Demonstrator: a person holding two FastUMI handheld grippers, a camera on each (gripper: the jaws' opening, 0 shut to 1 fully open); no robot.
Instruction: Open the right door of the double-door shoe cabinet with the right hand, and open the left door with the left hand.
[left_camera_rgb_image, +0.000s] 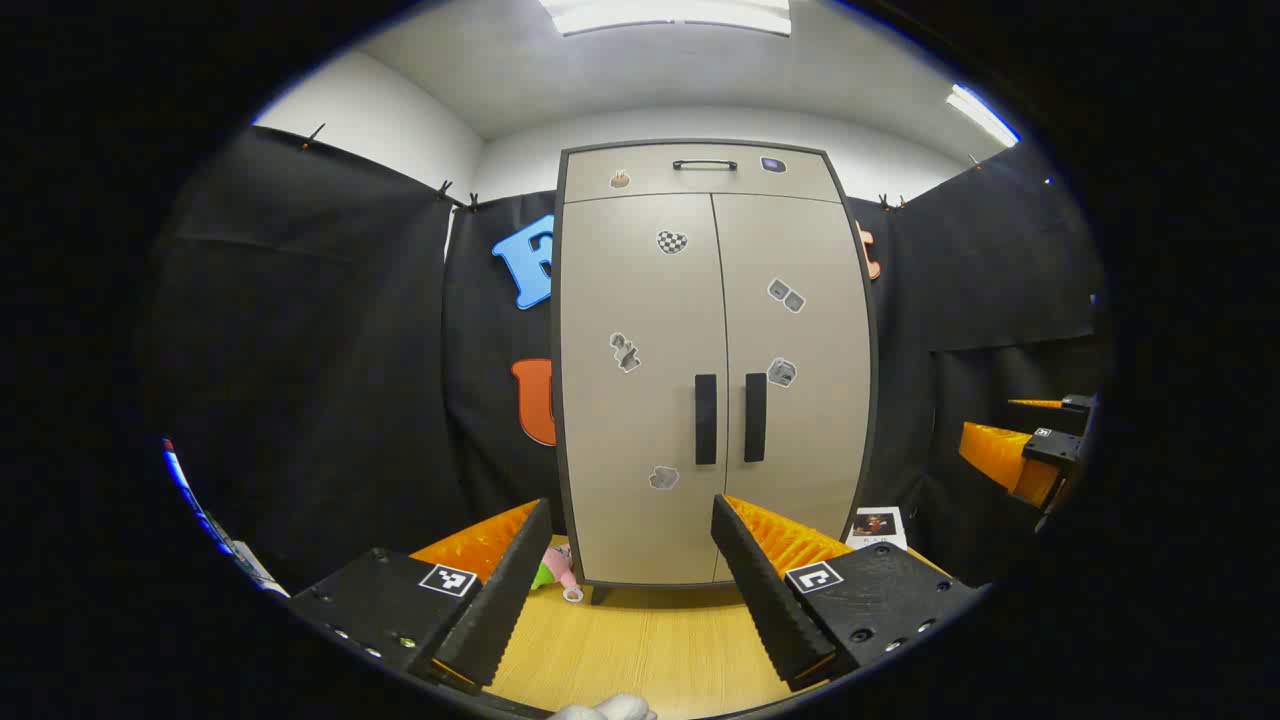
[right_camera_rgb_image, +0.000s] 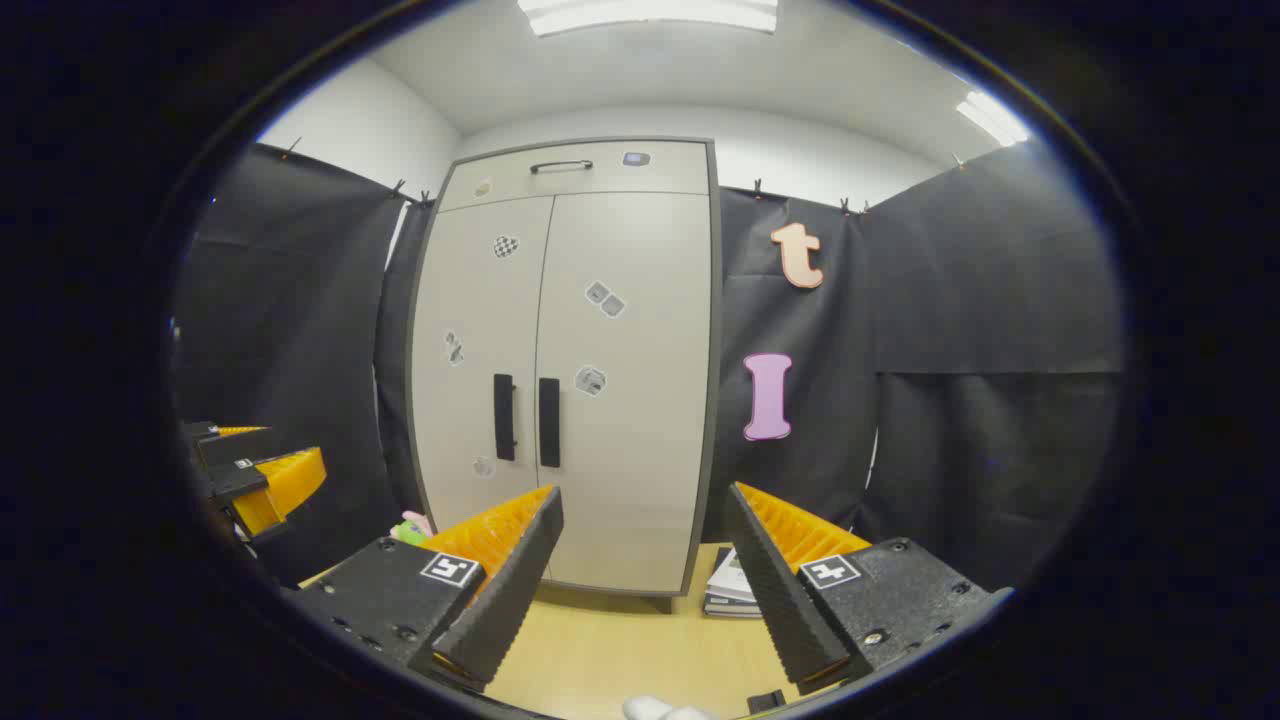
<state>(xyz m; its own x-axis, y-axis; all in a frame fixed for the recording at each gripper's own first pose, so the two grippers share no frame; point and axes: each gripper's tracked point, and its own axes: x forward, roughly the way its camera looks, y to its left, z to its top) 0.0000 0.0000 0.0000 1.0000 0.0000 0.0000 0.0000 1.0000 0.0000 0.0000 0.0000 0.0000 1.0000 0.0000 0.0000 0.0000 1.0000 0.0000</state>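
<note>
**newbie:** what's your setup looking like right now?

**me:** Shoe cabinet (left_camera_rgb_image: 715, 370) stands dead ahead on the floor, both doors closed. Left tongs (left_camera_rgb_image: 620, 590) and right tongs (right_camera_rgb_image: 645, 590) both gape wide, holding nothing, well back from it. I'm going for the right handle (right_camera_rgb_image: 549, 422) first, then the left handle (left_camera_rgb_image: 706, 419).

**newbie:** tricky grab?

**me:** Probably not. The handles are stiff vertical bars, and I'd guess the doors swing light. But the bars sit just beside each other at the seam, so it's tight. There's open floor in front, though a small toy (left_camera_rgb_image: 553, 570) and some magazines (right_camera_rgb_image: 732, 590) flank the base.
</note>
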